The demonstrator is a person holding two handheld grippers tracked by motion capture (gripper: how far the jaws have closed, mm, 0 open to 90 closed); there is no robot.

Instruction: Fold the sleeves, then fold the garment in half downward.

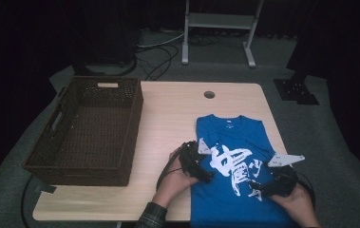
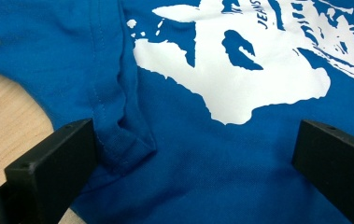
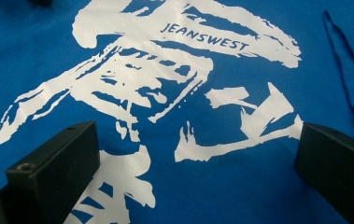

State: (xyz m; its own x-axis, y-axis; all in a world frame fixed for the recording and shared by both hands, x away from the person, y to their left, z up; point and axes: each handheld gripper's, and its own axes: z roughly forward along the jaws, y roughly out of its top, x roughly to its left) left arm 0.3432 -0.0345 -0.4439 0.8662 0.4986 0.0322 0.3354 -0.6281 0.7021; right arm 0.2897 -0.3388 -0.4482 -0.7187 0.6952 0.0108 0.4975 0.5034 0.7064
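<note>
Blue T-shirt [image 1: 237, 166] lies flat, print side up, on the near right part of the table [image 1: 173, 118]; its hem runs over the near edge, its collar points far. Already folded narrow: the sleeve seam [image 2: 114, 126] in the left gripper view is tucked under, so the piece reads as a long strip.

Left gripper [image 1: 205, 175] sits at the shirt's left edge, jaws spread wide, cloth and folded seam between them but not pinched. Right gripper [image 1: 258, 190] hovers low over the white print [image 3: 165, 84], jaws equally wide apart, nothing clamped. Both placed low and open, likely to take the fabric for a next fold.

Wicker basket [image 1: 90, 128] stands on the left half of the table, well apart from the shirt, open side up, empty as far as visible; probable destination.

Room: bare wood between basket and shirt gives a free lane leftward. Shirt's right edge lies near the table's right edge, little margin there. Far side of table open.
</note>
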